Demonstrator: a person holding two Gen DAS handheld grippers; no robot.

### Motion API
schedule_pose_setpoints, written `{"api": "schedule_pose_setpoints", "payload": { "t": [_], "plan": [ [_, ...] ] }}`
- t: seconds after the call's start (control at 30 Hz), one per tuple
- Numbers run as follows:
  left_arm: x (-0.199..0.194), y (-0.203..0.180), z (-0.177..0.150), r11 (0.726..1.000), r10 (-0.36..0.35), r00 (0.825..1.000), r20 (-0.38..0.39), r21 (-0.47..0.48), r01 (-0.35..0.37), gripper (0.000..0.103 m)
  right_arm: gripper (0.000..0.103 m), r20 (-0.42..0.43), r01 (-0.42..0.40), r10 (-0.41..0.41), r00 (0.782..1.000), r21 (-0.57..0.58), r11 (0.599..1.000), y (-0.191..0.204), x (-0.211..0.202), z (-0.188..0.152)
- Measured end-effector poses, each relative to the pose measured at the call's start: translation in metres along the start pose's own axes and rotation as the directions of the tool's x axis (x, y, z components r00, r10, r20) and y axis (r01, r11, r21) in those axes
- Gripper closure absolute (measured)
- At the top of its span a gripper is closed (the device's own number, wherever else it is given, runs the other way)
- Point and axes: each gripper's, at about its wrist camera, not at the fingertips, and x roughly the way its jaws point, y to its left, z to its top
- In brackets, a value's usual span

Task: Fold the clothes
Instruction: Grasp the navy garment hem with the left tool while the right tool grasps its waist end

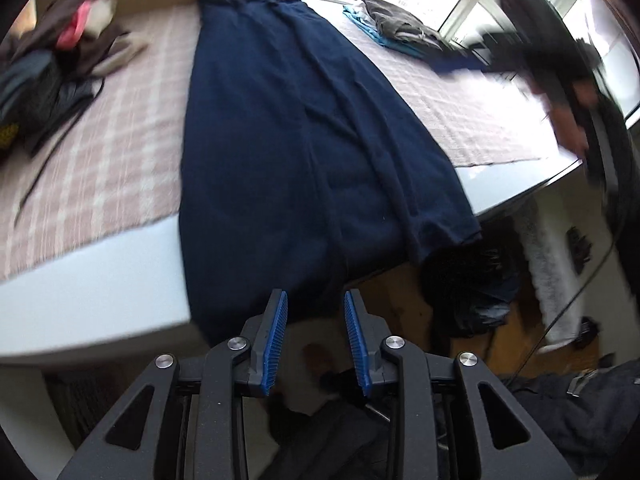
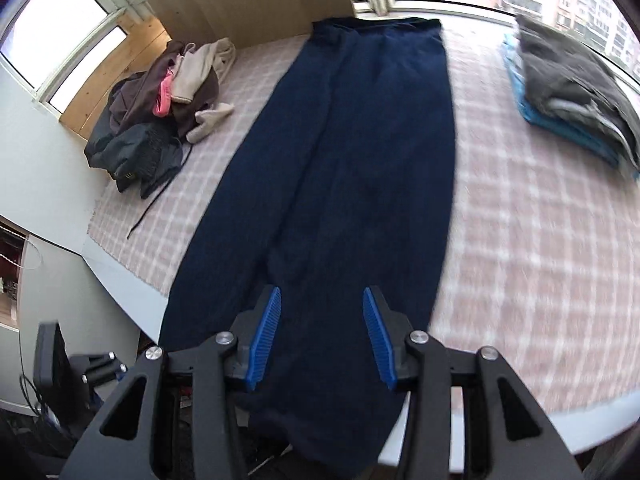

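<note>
Navy trousers (image 2: 340, 168) lie flat lengthwise on checked surface (image 2: 520, 240), waistband at window end, leg hems draped over near edge. Our left hand-held gripper (image 1: 315, 336) spread, empty, just off hems. Our right hand-held gripper (image 2: 320, 332) spread, empty, above lower legs. Risks we judge: overhanging hems drag trousers off the edge; pinching one layer only skews fold.
</note>
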Motion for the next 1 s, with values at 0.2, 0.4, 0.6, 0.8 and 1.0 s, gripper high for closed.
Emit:
{"api": "schedule_pose_setpoints", "payload": {
  "t": [0.2, 0.4, 0.6, 0.8, 1.0],
  "plan": [
    [0.038, -0.022, 0.018, 0.99, 0.111, 0.994, 0.003, -0.091, -0.11, 0.075, 0.06, -0.064, -0.011, 0.005, 0.998, -0.092, 0.996, 0.007, 0.079, 0.102],
    [0.055, -0.03, 0.021, 0.961, 0.193, 0.981, 0.0, -0.203, -0.189, 0.074, 0.06, -0.166, -0.026, 0.004, 0.986, -0.128, 0.991, 0.003, 0.143, 0.156],
    [0.061, -0.033, 0.028, 0.947, 0.229, 0.973, -0.019, -0.229, -0.227, 0.075, 0.06, -0.198, -0.037, 0.005, 0.98, -0.157, 0.987, 0.002, 0.158, 0.16],
    [0.064, -0.029, 0.031, 0.941, 0.244, 0.969, -0.041, -0.23, -0.247, 0.095, 0.091, -0.216, -0.056, 0.011, 0.976, -0.206, 0.977, 0.01, 0.164, 0.159],
    [0.055, -0.023, 0.031, 0.946, 0.198, 0.98, -0.019, -0.259, -0.196, 0.098, 0.097, -0.207, -0.105, 0.065, 0.976, -0.19, 0.976, 0.009, 0.162, 0.165]
  ]
}}
